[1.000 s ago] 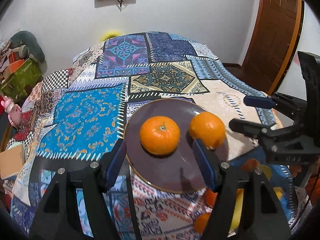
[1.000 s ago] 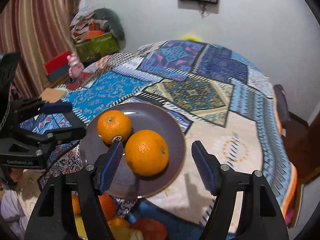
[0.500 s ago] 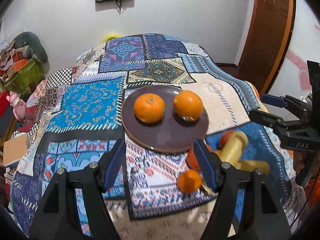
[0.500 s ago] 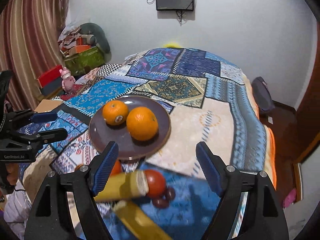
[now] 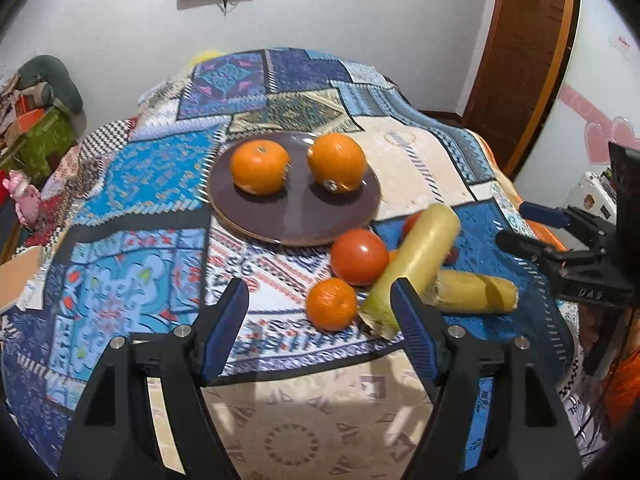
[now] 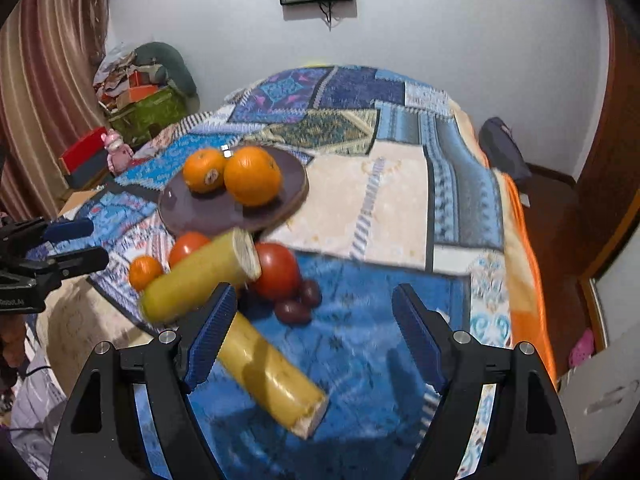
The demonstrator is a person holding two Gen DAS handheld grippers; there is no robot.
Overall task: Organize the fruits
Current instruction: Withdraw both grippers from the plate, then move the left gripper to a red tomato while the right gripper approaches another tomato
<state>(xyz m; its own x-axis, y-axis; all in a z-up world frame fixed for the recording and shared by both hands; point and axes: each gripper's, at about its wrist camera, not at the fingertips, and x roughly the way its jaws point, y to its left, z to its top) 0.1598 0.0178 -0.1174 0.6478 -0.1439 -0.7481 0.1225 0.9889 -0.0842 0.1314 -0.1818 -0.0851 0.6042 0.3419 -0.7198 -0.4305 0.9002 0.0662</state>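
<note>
A dark plate (image 5: 296, 216) (image 6: 188, 208) on the patchwork bedspread holds two oranges (image 5: 259, 166) (image 5: 337, 162). In front of it lie a small orange (image 5: 331, 303) (image 6: 145, 272), two tomatoes (image 5: 359, 256) (image 6: 277, 271), two yellow corn-like cylinders (image 5: 416, 264) (image 5: 476, 292) (image 6: 200, 276) (image 6: 272, 376) and some small dark fruits (image 6: 298, 304). My left gripper (image 5: 320, 336) is open and empty, held back above the near edge. My right gripper (image 6: 312, 336) is open and empty above the lower cylinder.
The bed's patchwork cover (image 5: 132, 208) spreads to the left and back. A wooden door (image 5: 520, 48) is at the right, clutter and boxes (image 6: 136, 92) at the left wall, a dark bag (image 6: 500, 148) on the floor by the bed.
Both grippers have pulled back and up from the plate. The loose fruit in front of the plate has come into view. Both grippers stay open.
</note>
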